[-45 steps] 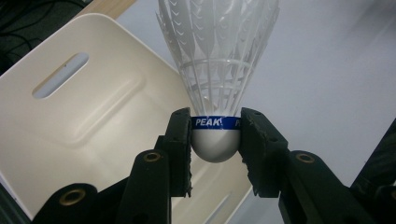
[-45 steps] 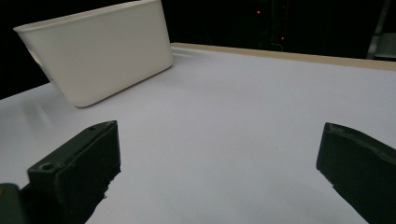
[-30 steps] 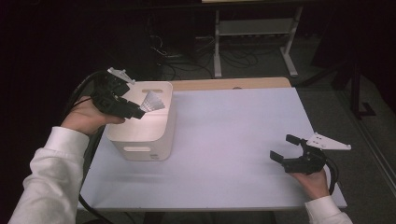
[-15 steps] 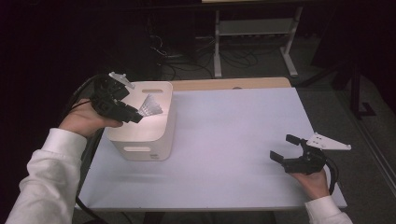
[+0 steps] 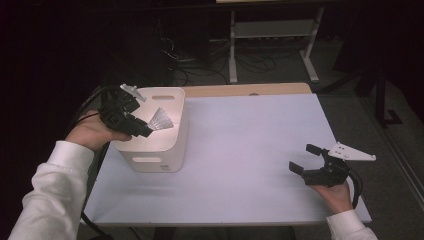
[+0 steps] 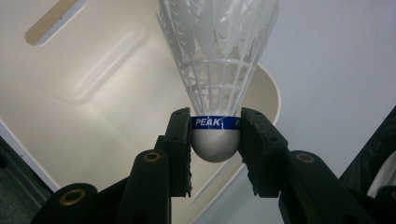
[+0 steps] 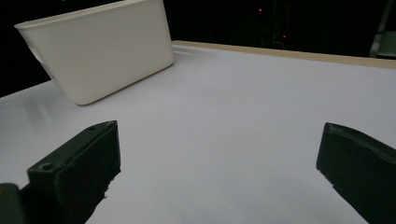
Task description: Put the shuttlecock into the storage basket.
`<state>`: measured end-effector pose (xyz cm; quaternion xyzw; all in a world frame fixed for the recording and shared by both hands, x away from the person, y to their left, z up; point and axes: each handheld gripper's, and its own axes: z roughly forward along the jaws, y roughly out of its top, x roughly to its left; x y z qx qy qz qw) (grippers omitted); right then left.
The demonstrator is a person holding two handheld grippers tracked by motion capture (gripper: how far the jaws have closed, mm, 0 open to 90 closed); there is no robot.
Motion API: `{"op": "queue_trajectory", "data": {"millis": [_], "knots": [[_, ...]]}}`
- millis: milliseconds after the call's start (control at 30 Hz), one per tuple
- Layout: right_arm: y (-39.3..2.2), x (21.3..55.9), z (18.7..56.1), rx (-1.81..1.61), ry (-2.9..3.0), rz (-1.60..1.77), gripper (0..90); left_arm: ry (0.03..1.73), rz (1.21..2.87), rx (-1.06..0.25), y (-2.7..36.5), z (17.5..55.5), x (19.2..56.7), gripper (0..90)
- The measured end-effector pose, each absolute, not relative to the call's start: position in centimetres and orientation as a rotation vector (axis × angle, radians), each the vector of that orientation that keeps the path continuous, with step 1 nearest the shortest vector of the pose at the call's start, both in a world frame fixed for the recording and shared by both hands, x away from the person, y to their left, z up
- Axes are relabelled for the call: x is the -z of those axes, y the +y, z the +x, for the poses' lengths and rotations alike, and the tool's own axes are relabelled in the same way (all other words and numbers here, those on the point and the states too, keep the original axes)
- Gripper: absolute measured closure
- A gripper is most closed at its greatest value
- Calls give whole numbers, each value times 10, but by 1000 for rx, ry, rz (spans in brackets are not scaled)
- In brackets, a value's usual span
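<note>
We see a white table (image 5: 250,150), w/ a cream plastic bin (image 5: 155,131) at its left side, handle slots in its walls. Over the bin's open top, the left gripper (image 5: 142,131) is clamped on a shuttlecock (image 5: 161,120) by its rounded cork base, skirt pointing away from the jaws, prob. so it clears the rim either way. At the near right edge the right gripper (image 5: 306,157) hovers just above the table w/ jaws spread wide & empty, seemingly idle.
</note>
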<state>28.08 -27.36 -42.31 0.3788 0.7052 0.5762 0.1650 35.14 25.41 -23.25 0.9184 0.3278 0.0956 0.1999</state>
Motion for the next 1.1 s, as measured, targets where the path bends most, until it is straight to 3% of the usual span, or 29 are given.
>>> {"op": "queue_trajectory", "data": {"millis": [1100], "knots": [[-273, 424, 281, -1638, 2021, 1076, 0, 973, 2583, -197, 260, 365, 267, 644]]}}
